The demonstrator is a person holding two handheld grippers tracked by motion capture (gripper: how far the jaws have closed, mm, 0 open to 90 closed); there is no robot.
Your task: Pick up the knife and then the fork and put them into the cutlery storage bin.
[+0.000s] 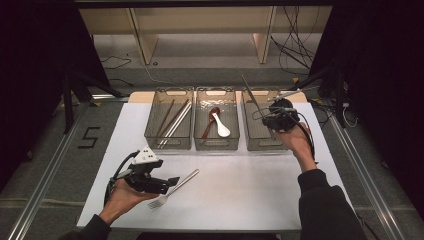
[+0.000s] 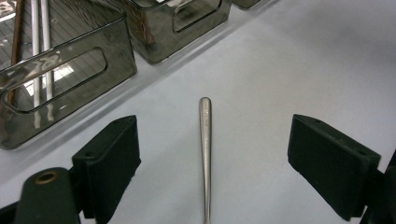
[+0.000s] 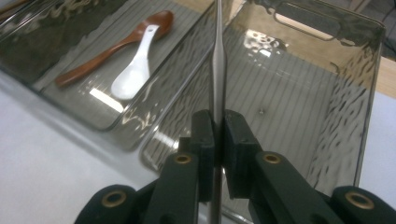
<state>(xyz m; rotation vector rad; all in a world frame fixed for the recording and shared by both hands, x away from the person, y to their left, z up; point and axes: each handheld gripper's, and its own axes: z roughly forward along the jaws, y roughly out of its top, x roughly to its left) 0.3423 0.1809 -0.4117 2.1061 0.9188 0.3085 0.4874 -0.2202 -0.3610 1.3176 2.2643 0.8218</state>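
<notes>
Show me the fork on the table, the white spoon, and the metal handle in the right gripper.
fork (image 1: 161, 201), high view, on its tines.
white spoon (image 3: 133, 75), right gripper view, on its bowl.
metal handle (image 3: 218, 60), right gripper view, on the shaft above the jaws.
right gripper (image 3: 218, 122), right gripper view, between its fingertips.

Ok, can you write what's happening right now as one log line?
right tool: shut on metal utensil, over right bin | left tool: open around fork on table | middle bin: two spoons

Three bins (image 1: 216, 145) wall off the table's (image 1: 250, 195) far edge
</notes>
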